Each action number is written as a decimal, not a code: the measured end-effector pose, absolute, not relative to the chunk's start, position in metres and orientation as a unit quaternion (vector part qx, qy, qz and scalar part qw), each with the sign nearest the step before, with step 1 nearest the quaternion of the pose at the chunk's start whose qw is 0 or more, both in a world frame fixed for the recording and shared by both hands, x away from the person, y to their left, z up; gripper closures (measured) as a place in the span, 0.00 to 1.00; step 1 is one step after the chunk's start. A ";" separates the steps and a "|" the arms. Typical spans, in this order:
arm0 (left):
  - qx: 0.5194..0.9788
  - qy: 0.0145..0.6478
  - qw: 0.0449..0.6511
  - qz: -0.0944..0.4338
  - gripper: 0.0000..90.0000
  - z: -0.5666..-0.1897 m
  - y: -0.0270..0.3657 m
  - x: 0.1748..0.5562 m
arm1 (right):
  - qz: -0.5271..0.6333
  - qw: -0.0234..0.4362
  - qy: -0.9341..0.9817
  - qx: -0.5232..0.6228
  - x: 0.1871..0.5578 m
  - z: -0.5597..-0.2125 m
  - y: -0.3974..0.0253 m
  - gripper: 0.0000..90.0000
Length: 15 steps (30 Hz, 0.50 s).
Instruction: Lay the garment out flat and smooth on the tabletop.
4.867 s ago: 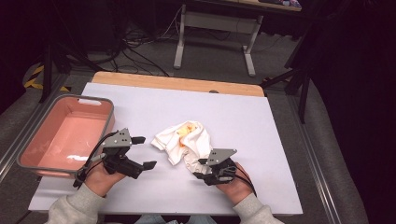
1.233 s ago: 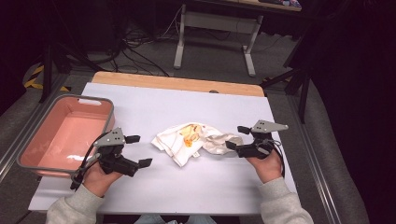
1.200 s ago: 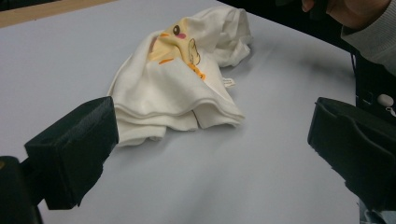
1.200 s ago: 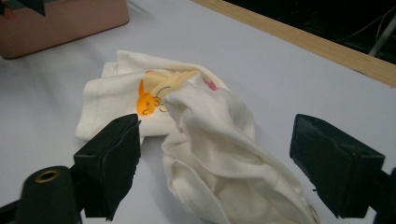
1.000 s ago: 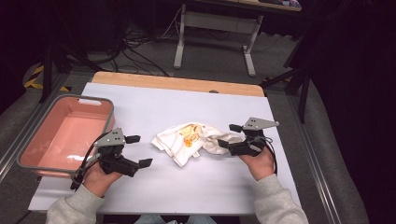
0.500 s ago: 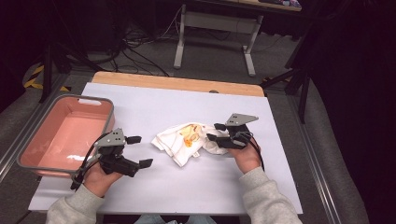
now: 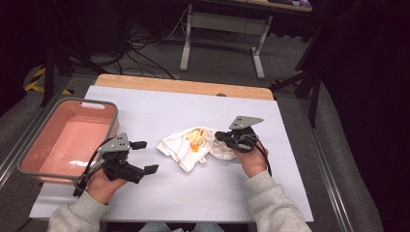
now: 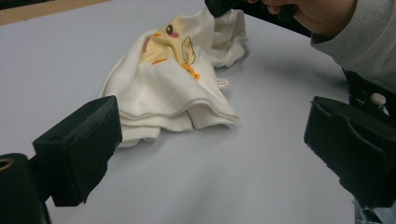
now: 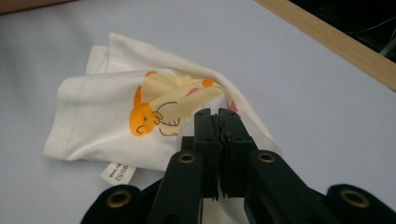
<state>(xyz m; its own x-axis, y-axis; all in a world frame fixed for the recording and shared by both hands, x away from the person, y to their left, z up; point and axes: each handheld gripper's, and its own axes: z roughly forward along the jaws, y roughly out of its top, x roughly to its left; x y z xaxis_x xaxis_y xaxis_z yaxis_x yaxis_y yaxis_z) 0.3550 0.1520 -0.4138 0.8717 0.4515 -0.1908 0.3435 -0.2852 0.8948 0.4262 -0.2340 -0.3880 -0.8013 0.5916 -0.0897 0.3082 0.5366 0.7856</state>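
A crumpled white cloth (image 7: 186, 147) with a yellow and orange cartoon print lies mid-table. My right gripper (image 7: 221, 137) is at its right side, jaws shut on a fold of the cloth (image 9: 107, 105); the right gripper (image 9: 217, 115) pinches the fabric just beside the print. My left gripper (image 7: 145, 157) rests on the table left of the cloth, open, with nothing between its jaws. In the left gripper view the cloth (image 8: 173, 93) lies ahead of the left gripper (image 8: 215, 154), and the right gripper (image 8: 219, 5) touches the cloth's far edge.
A pink tub (image 7: 96, 104) sits at the table's left edge. The white tabletop (image 7: 203, 193) ends in a wooden strip (image 7: 183, 86) on the far side. A small tag (image 9: 116, 172) sticks out from under the cloth.
My right gripper has moved left, carrying the stretched-out end of the cloth back onto the pile. The left gripper has stayed put and open.
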 end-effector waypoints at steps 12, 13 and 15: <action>0.799 0.249 0.545 0.054 0.05 -0.413 0.153 0.355 | 0.440 0.184 0.849 0.226 0.393 -0.358 -0.234 0.97; 0.799 0.250 0.544 0.054 0.05 -0.413 0.153 0.355 | 0.441 0.183 0.850 0.221 0.387 -0.356 -0.234 0.97; 0.799 0.250 0.544 0.054 0.05 -0.413 0.153 0.355 | 0.447 0.180 0.850 0.213 0.378 -0.353 -0.234 0.97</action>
